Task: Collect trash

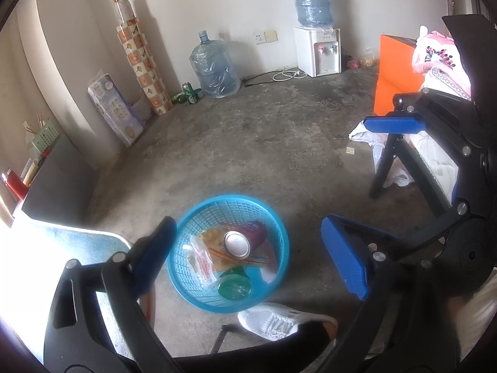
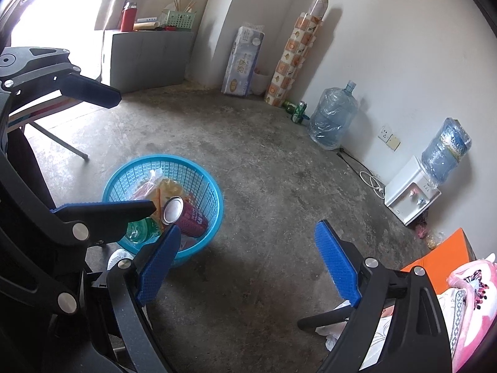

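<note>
A blue plastic basket stands on the concrete floor. It holds a purple can, a green bottle and clear and yellow wrappers. My left gripper is open and empty, held above the basket. In the right wrist view the basket sits at lower left with the purple can inside. My right gripper is open and empty, to the right of the basket. The left gripper's fingers show at the left of that view.
A white plastic bag lies on the floor at right beside an orange panel. Green cans and a water jug stand by the far wall. A white shoe is just below the basket. A table corner is at left.
</note>
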The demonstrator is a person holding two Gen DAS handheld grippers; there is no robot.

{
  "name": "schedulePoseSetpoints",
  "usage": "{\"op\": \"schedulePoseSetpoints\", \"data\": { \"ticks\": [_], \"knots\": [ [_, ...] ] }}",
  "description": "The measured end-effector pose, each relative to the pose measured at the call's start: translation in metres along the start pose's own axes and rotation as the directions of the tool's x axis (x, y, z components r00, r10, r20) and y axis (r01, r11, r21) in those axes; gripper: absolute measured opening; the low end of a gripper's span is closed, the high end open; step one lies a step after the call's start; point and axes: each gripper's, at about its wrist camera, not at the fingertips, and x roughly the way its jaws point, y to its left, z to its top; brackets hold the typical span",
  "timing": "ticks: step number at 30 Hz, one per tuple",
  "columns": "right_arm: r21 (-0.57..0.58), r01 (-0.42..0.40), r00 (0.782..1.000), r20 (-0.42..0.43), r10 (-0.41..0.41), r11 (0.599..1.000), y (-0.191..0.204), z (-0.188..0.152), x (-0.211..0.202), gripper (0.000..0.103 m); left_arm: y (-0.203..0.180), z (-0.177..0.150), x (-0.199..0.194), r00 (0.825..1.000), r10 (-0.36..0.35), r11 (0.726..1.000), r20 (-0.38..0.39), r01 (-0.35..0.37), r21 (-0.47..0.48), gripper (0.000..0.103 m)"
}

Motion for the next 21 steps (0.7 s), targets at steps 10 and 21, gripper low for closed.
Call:
{"op": "schedulePoseSetpoints", "data": {
  "ticks": [10, 21],
  "knots": [
    [-0.002, -0.009, 1.000, -0.020, 0.009, 1.000, 0.000, 0.001, 0.005, 0.086, 0.000, -0.001, -0.001, 1.000, 0.006, 1.000, -0.001, -0.006, 0.005, 0.090],
    [0.023, -0.028, 0.996, -0.088, 0.030, 0.999, -0.003, -0.004, 0.021, 0.086, -0.001, 0.001, -0.002, 1.000, 0.012, 1.000, 0.011, -0.012, -0.004, 0.090]
  ]
}}
